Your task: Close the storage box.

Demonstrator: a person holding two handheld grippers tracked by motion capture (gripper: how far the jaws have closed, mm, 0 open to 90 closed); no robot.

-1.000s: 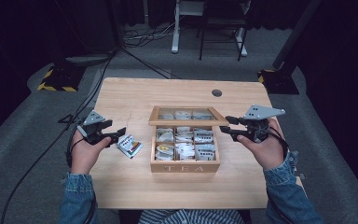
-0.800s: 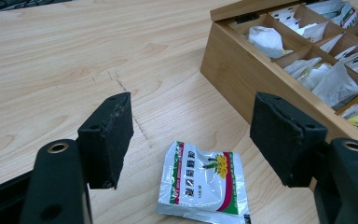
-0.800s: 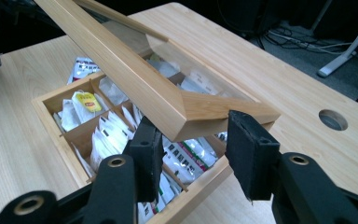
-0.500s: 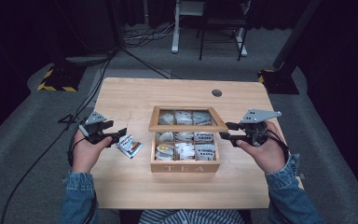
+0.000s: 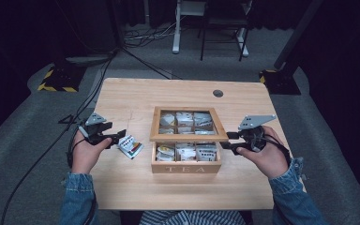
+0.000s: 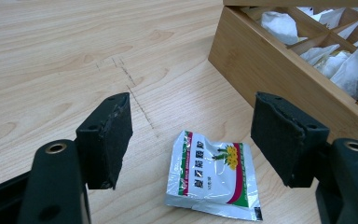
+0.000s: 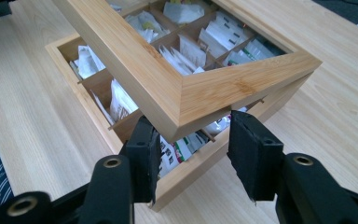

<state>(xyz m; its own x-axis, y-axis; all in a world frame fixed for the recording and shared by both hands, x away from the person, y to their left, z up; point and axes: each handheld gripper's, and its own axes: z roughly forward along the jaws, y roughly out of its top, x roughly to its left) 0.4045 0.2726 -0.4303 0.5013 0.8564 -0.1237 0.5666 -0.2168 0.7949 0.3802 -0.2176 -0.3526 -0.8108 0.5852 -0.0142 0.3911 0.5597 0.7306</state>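
Sachet: lying flat on the table, near its left edge, just left of the tea box; light, thin, crinkly foil, slippery; best pinched across one free edge.
Left gripper: jaws wide apart, straddling the sachet from above, not touching it.
Tea box: bamboo, stiff, compartments packed with soft paper tea bags; mid-table.
Lid: bamboo frame with clear pane, tilted half-raised; rigid, likely light, smooth.
Right gripper: jaws having just been opening, apart beneath the lid's corner; whether it rests on them cannot tell.
Table: pale wood grain, matte.
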